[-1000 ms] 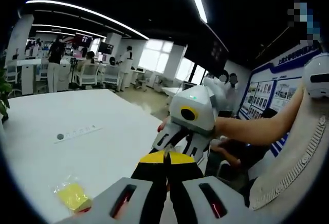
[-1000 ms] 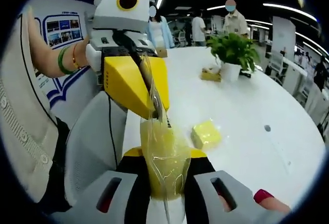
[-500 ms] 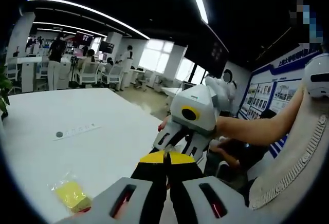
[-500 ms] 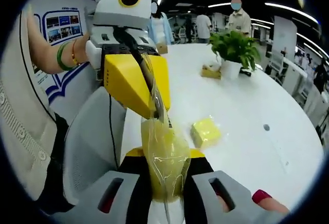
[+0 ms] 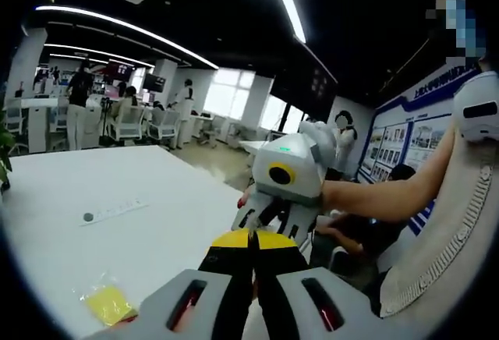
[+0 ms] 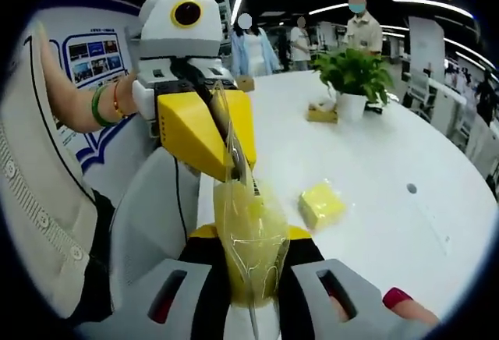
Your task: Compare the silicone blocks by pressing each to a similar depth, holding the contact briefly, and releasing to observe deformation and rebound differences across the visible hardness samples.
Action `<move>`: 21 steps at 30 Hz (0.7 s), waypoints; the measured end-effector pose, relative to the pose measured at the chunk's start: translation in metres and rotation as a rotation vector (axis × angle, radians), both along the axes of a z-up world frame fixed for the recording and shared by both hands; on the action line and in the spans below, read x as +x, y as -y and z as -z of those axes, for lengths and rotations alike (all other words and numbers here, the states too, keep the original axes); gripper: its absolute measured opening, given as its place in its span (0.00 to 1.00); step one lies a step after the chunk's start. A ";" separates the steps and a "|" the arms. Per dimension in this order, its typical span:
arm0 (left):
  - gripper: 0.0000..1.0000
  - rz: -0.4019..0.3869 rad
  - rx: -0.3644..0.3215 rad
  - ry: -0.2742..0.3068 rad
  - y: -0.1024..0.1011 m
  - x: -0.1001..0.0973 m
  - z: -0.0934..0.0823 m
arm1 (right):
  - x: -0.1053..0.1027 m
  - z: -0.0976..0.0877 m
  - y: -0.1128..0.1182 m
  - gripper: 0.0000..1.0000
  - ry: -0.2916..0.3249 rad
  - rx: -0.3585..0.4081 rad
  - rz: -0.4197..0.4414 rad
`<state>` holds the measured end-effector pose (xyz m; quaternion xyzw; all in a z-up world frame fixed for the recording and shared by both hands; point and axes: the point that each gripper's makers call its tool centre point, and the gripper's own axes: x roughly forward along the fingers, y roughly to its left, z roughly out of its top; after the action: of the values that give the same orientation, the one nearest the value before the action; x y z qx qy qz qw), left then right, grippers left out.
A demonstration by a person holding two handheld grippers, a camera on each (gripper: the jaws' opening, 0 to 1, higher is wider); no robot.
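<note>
Yellow silicone block in clear bag (image 6: 248, 235) stays pinched by right gripper (image 6: 251, 240) and left gripper (image 6: 232, 170); nothing changed; second block (image 6: 322, 203) lies unpressed on table (image 6: 390, 153).

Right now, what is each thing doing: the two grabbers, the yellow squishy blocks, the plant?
Left gripper: shut on clear plastic bag's top edge.
Right gripper: shut on clear plastic bag.
Clear plastic bag: held up, yellow block inside.
Wrapped yellow silicone block: lying on white table, untouched.
Potted green plant: upright.
</note>
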<state>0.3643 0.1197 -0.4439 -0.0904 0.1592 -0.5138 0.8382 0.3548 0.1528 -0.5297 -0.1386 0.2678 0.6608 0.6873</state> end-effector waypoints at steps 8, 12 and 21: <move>0.00 -0.019 -0.023 0.005 0.000 0.000 -0.003 | -0.002 -0.003 -0.001 0.13 -0.022 0.020 0.003; 0.00 -0.025 -0.033 -0.018 0.000 0.000 -0.002 | -0.003 -0.003 0.000 0.13 -0.020 0.021 0.005; 0.00 -0.031 -0.051 -0.032 0.000 0.000 -0.006 | -0.001 -0.007 -0.001 0.15 -0.002 0.028 0.011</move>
<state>0.3640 0.1199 -0.4381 -0.1222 0.1578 -0.5032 0.8408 0.3535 0.1535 -0.5231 -0.1267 0.2598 0.6609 0.6926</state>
